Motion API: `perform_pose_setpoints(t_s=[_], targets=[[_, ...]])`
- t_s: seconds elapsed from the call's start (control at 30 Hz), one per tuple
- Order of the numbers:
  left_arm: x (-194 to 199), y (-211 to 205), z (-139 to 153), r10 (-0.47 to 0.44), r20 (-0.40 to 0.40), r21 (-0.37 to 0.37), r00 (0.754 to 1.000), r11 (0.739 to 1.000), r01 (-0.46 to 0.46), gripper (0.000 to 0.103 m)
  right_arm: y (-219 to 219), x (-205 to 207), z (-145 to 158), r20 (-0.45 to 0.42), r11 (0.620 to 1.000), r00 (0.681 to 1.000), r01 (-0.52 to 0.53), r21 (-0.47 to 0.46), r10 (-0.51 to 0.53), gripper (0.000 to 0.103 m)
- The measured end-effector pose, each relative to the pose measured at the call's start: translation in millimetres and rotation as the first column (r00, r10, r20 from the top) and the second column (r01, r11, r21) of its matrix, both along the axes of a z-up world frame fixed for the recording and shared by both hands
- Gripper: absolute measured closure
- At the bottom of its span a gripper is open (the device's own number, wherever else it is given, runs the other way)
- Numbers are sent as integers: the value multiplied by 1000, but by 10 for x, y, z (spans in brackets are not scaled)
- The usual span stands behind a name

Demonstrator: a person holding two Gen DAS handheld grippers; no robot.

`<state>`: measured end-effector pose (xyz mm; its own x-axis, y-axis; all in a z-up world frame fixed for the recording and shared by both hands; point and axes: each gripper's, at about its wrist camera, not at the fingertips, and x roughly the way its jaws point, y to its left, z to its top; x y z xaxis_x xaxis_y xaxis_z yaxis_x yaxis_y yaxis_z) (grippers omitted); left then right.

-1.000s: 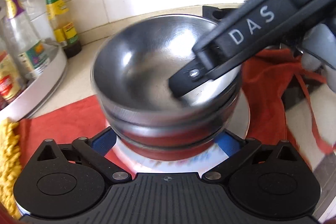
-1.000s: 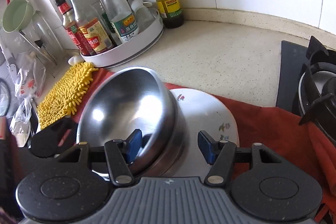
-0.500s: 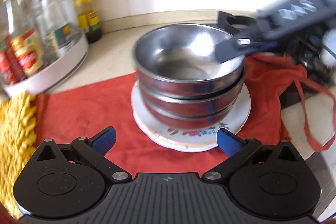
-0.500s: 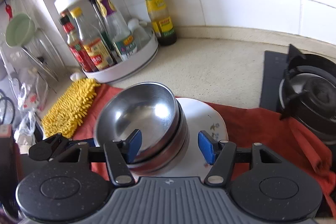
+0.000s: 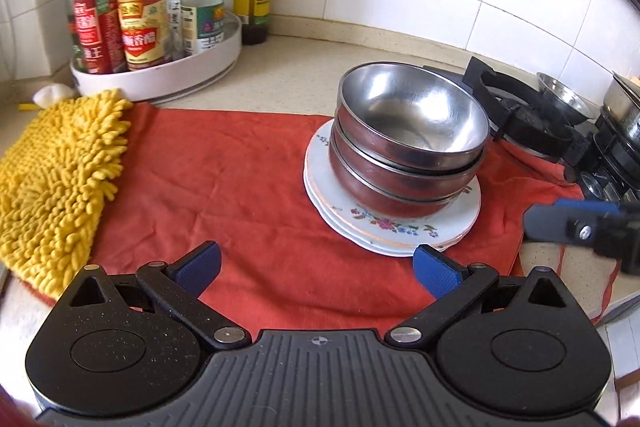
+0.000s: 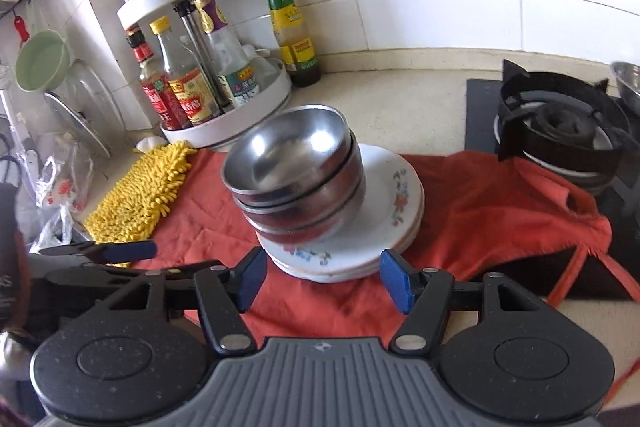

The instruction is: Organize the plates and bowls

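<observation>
**Stacked bowls on plates: risks of toppling**

Kitchen counter (image 5: 296, 75) under white wall tiles formed the setting, with a red cloth (image 5: 240, 187) spread over it. Nearest the lens in each view, the left gripper (image 5: 316, 265) and right gripper (image 6: 322, 277) hung above the cloth, fingers spread wide and grasping nothing. Just beyond, at 1 o'clock in the left view and 12 o'clock in the right, three steel bowls (image 5: 408, 147) sat nested on a stack of floral plates (image 5: 400, 227). The bowls sat off-centre on the plates, toward 10 o'clock in the right view, and the top bowl (image 6: 288, 155) looked slightly tilted. A nudge from either gripper could probably slide the nest off the plates, since steel on glazed china offers little grip. Dragging the cloth would likely shift the whole pile. A yellow mitt (image 5: 56, 179) lay at 9 o'clock; farther off stood the bottle rack (image 5: 160, 67) at 11 o'clock and the gas burner (image 5: 528, 119) at 2 o'clock, near enough for a falling bowl to strike.
</observation>
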<state>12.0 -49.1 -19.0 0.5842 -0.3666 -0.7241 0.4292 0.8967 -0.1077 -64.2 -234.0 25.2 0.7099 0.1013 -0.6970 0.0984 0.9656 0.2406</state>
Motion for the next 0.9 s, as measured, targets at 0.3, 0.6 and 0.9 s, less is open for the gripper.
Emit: perform_pose_setpoints(t_s=[0.3,0.6,0.9], targets=[[-209,24,23,54,21,19,998,998,-54,0,63,-147,-112,-10,998,998,58,-20,-58,38],[-364,24,32,91,46,35,995,995,-92,0,117,-211,-184,-25,996,997,79,-30,-79,35],[-436,-26,27,111,70,71,991,991,-116,0,121,-262,-241,-37,995,995,94,-23,-94,33]])
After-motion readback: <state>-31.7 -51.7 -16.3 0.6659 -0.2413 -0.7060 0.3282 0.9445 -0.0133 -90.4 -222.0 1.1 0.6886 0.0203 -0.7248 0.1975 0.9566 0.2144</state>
